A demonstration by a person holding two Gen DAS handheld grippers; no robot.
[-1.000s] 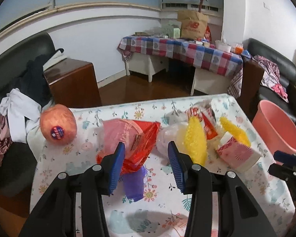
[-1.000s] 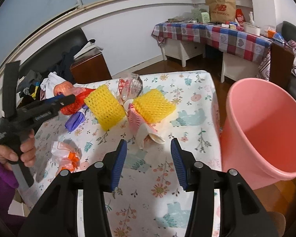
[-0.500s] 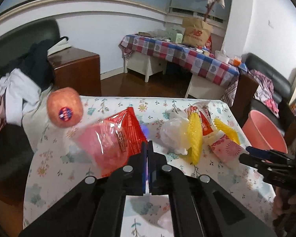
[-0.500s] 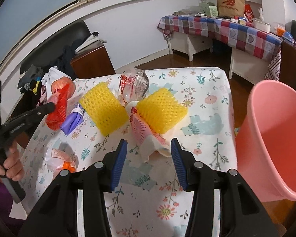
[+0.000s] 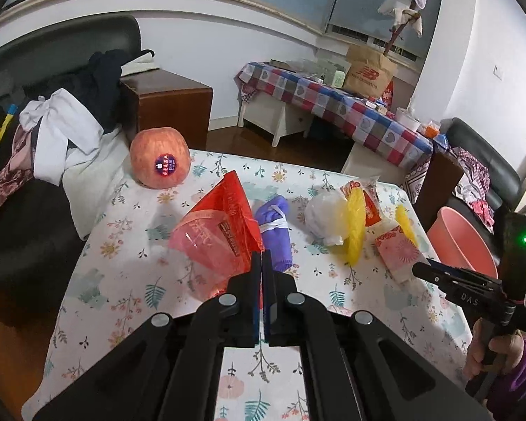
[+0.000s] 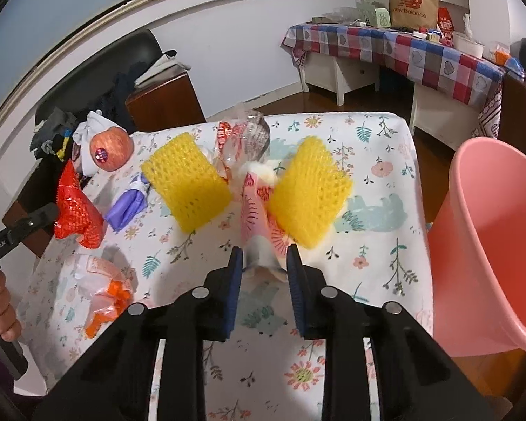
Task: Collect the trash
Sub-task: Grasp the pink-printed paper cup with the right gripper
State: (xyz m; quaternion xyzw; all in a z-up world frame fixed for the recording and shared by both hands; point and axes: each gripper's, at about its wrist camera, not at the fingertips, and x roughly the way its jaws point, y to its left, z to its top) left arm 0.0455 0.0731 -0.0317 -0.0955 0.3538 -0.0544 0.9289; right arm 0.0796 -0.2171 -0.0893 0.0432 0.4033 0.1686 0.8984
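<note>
- Blue rubber pads of the left gripper (image 5: 262, 263) are pressed together on a corner of the red plastic bag (image 5: 221, 235); the bag hangs up from the pinch instead of lying flat, so I judge it is lifted by that corner to be carried off.
- The right gripper (image 6: 264, 258) has just been closing, and its pads stand narrow on either side of the near end of a pink-and-white paper wrapper (image 6: 259, 217). I cannot tell whether both pads press it yet.
- Just outside the left pads lies a purple bundle (image 5: 275, 224) tied with white, touching the red bag's right edge; it could drag along.
- The wrapper sits wedged between two yellow foam nets (image 6: 187, 189), one at each side and both touching it; pulling it toward the near edge looks the cleaner way out.
- Behind them stands a clear crumpled bag (image 6: 245, 140), and at near left a clear bag with orange print (image 6: 105, 284).
- At the far left corner an apple (image 5: 159, 161) with a sticker sits alone, probably not trash.
- The floral tablecloth (image 6: 385, 245) is bare at right, giving open room toward the pink bin (image 6: 491, 228), which stands just past the table's right edge with its mouth tilted toward the table.
- The left load must cross the whole pile to reach it.
</note>
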